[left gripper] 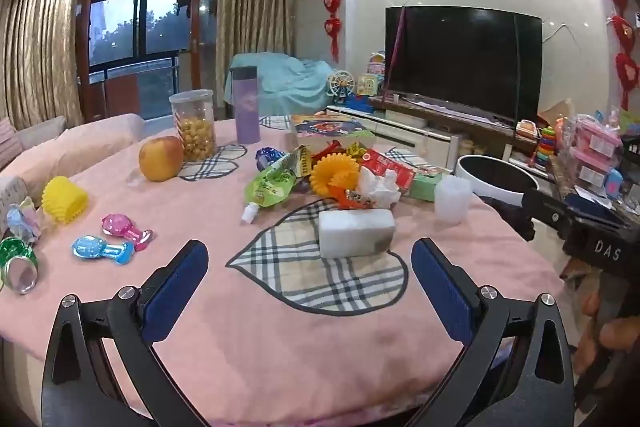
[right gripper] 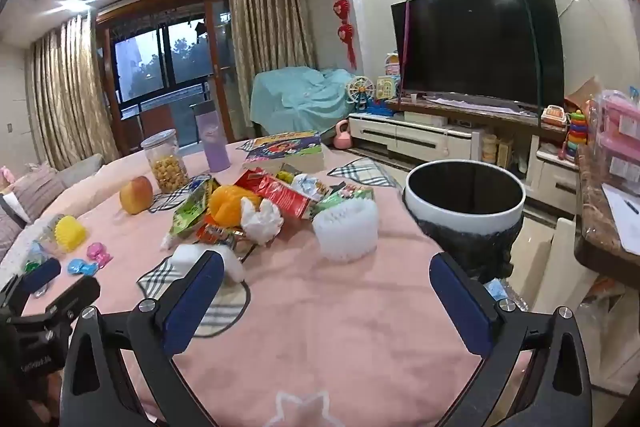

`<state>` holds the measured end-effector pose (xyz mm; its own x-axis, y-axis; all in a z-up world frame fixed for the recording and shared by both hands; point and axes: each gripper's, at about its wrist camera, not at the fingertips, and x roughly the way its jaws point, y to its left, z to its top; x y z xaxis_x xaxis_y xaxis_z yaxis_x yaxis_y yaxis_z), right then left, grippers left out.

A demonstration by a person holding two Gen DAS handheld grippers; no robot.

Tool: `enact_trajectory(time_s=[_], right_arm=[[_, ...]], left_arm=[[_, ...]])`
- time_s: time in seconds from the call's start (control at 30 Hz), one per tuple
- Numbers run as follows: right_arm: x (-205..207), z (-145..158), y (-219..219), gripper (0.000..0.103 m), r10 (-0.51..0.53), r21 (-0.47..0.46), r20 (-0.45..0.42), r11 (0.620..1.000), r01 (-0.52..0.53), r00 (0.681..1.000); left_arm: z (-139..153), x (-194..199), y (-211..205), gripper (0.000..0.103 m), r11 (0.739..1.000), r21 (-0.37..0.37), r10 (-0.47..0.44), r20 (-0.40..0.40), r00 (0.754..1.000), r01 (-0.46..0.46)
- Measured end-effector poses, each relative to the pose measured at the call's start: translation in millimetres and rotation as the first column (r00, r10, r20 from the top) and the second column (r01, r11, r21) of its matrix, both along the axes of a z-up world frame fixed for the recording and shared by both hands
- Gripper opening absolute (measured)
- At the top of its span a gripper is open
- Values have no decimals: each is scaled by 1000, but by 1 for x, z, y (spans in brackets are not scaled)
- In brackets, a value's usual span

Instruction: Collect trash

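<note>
Both grippers hang over the near edge of a table (left gripper: 280, 347) spread with a pink cloth. The left gripper (left gripper: 310, 259) has its blue-padded jaws spread wide with nothing between them, aimed at a white foam block (left gripper: 354, 233) lying on a plaid leaf patch. The right gripper (right gripper: 326, 277) is just as wide and empty; its black body bears the letters "DAS" in the left view.

The trash (left gripper: 332, 175) sits in a heap at mid-table behind the block: a green pouch (left gripper: 270, 187) with printing too small to read, a red wrapper (right gripper: 280, 197), an orange ribbed piece (left gripper: 334, 175), crumpled tissue (right gripper: 260, 219) and a white foam net (right gripper: 346, 231). The bin (right gripper: 464, 205), white-rimmed and black inside, stands just off the table's right edge.

Farther left are an apple (left gripper: 160, 159), a jar (left gripper: 194, 127) of yellow balls, a purple flask (left gripper: 246, 105) and a book (right gripper: 286, 147) whose cover I cannot read. Red paper decorations hang above the dark TV (right gripper: 480, 47).
</note>
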<state>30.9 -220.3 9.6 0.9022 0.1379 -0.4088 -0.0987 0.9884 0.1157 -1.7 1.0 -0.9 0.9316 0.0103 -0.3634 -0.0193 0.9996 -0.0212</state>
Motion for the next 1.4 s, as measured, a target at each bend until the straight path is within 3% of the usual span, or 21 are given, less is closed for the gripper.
enact_trajectory(time_s=[0.17, 0.2, 0.37, 1.4], right_arm=[[-17, 0, 8, 103, 9, -53, 15, 999, -8, 1000], [-10, 2, 7, 103, 8, -44, -23, 999, -10, 1000], [-10, -1, 6, 103, 8, -41, -43, 999, -10, 999], [-12, -5, 0, 103, 11, -13, -43, 1000, -12, 999]], left_arm=[[7, -9, -12, 103, 1000, 31, -4, 2, 1000, 4], [7, -5, -14, 103, 1000, 24, -4, -12, 1000, 4], [8, -9, -6, 103, 1000, 1, -9, 2, 1000, 9], [13, -7, -3, 103, 1000, -10, -10, 7, 1000, 10]])
